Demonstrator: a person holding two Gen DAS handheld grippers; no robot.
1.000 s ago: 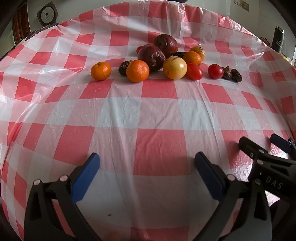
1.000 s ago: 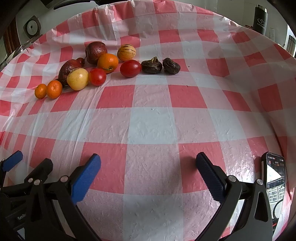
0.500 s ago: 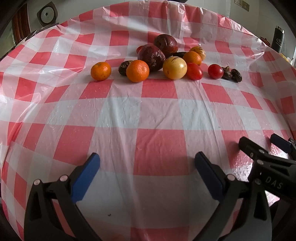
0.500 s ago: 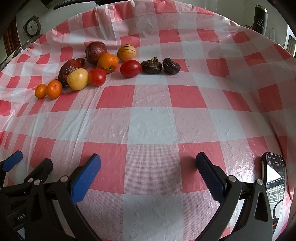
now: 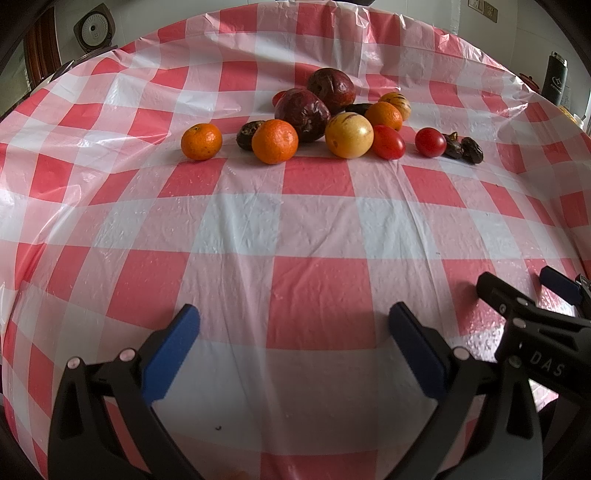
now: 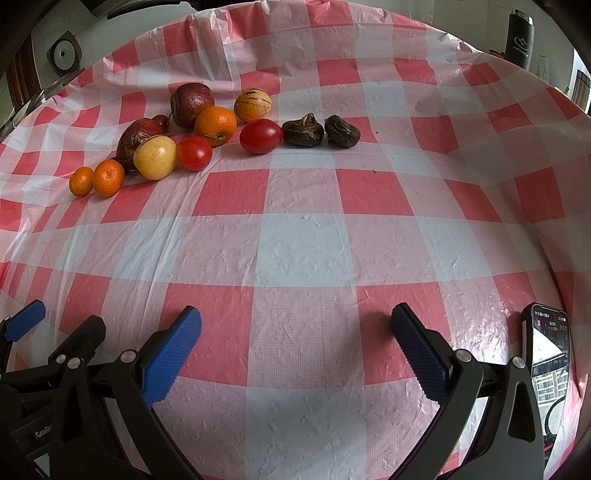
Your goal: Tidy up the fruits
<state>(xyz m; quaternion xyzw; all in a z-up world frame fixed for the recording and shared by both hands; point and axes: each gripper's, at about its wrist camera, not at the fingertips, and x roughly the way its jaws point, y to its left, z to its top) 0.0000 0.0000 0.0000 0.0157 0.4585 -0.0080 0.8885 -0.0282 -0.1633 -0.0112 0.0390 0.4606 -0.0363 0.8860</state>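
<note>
A cluster of fruit lies far across the red-and-white checked tablecloth (image 5: 295,229). It holds a small mandarin (image 5: 201,141), a larger mandarin (image 5: 274,141), two wrinkled dark-red fruits (image 5: 303,112), a yellow round fruit (image 5: 349,135), red tomatoes (image 5: 388,146) and dark shrivelled fruits (image 5: 463,148). The right wrist view shows the same row: mandarins (image 6: 108,177), yellow fruit (image 6: 155,157), tomato (image 6: 260,136), dark fruits (image 6: 303,129). My left gripper (image 5: 295,325) stands open near the front edge, nothing between its fingers. My right gripper (image 6: 295,328) is open too, also holding nothing.
A phone (image 6: 550,354) lies at the right front of the cloth. A dark tumbler (image 6: 520,38) stands beyond the table's far right edge. A round appliance (image 5: 93,31) sits at the back left. The right gripper's body (image 5: 535,332) shows at the left view's right edge.
</note>
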